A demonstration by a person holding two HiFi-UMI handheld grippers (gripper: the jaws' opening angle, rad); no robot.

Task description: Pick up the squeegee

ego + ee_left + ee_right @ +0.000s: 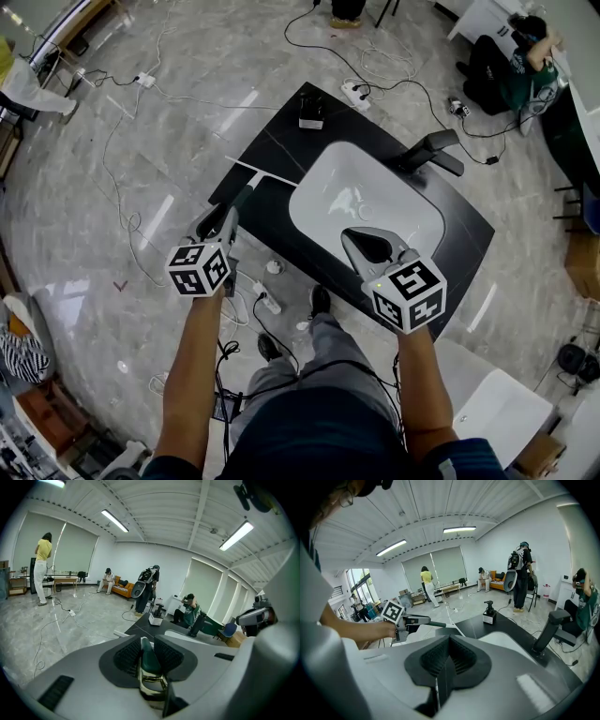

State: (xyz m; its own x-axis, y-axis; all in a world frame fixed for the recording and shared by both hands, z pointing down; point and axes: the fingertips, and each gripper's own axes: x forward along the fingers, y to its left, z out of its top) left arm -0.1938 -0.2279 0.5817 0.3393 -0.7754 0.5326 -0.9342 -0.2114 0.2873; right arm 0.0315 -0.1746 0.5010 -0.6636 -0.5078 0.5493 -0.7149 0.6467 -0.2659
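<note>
Glossy grey marble floor (pixel 84 216), black counter (pixel 281 150) — white sink (pixel 323 173) inset

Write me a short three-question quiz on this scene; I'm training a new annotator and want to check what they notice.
1. True or false: the right tool is shut with nothing between its jaws.
2. Which grips the squeegee? A) the left tool B) the right tool C) neither
3. Fill in: the black faucet stands at the edge of the white ___.

Key: 1 true; 2 A; 3 sink.
</note>
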